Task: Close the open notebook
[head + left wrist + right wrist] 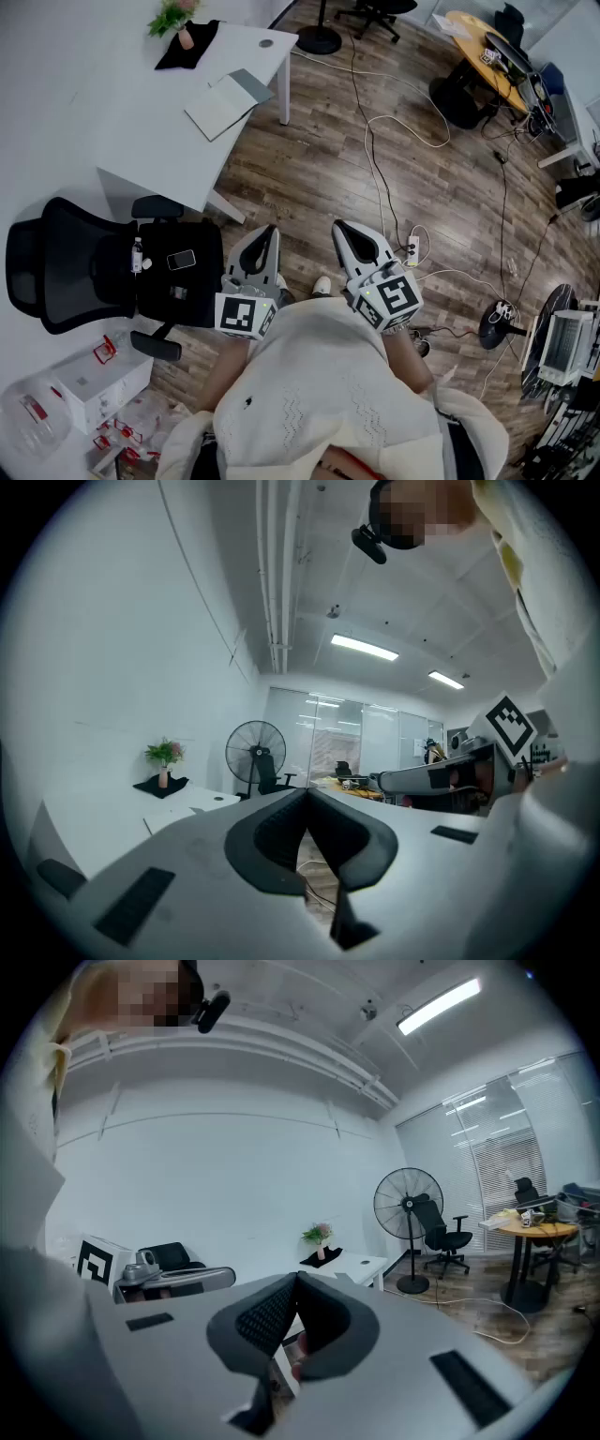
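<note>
Smooth white tabletop (pixel 84 103), flat rectangular notebook (pixel 223 103) near its edge, well apart from left gripper (pixel 266 234) and right gripper (pixel 343 229), both closed, empty.

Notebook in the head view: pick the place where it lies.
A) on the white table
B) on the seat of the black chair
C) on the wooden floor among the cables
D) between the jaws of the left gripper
A: the notebook lies flat on the white table, close to the table's corner, well away from the chair and off the floor.
</note>
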{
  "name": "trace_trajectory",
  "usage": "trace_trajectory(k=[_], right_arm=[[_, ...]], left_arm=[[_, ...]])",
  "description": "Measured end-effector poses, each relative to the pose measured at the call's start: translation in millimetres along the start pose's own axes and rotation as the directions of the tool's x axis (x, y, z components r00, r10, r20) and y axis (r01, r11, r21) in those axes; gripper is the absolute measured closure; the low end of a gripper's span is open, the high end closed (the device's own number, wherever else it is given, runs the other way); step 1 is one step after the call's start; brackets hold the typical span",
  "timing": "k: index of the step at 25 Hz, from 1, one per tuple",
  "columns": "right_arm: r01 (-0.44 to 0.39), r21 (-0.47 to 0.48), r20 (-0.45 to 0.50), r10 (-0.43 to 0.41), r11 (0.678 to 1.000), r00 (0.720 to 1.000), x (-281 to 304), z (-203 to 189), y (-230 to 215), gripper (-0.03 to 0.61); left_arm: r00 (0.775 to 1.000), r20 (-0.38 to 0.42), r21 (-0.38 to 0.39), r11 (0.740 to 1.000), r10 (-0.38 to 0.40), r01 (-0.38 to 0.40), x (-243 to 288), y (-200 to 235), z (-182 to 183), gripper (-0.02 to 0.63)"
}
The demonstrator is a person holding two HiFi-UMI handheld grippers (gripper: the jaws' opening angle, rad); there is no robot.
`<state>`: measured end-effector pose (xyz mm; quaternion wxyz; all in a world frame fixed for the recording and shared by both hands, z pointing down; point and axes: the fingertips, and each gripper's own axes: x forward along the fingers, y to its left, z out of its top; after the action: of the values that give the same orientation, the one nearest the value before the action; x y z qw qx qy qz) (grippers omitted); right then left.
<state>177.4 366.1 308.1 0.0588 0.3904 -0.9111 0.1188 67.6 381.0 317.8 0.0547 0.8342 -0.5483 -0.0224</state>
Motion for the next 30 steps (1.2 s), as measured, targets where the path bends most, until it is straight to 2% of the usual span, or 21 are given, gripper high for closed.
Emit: trace_trajectory(k=[17, 21, 25, 30], right_arm=[[-0.028, -0.017, 0.009, 0.028, 0.999, 1.0, -41.0, -7.1, -42.6, 0.578], [-0.024, -0.021, 0.009, 0.025, 0.999, 1.0, -56.5, -10.8, -57.4, 0.578], [0.016, -0.006, 0.009, -0.016, 1.0, 1.0, -68.8, -17.9, -74.3, 0.578], [0.051, -0.001, 0.002, -0.051, 0.999, 0.999, -75.6, -21.1, -90.2, 0.578]], left_arm=[[0.998, -0.022, 0.037, 0.998, 0.055, -0.055, 17.8, -52.4, -12.0, 0.603], [0.999, -0.021, 0.034, 0.999, 0.04, -0.039, 28.3, -74.2, -16.9, 0.602], [0.999, -0.032, 0.053, 0.999, 0.007, -0.005, 39.4, -91.6, -22.3, 0.603], [1.0, -0.023, 0.057, 0.998, -0.008, 0.009, 53.9, -96.1, -16.4, 0.603]])
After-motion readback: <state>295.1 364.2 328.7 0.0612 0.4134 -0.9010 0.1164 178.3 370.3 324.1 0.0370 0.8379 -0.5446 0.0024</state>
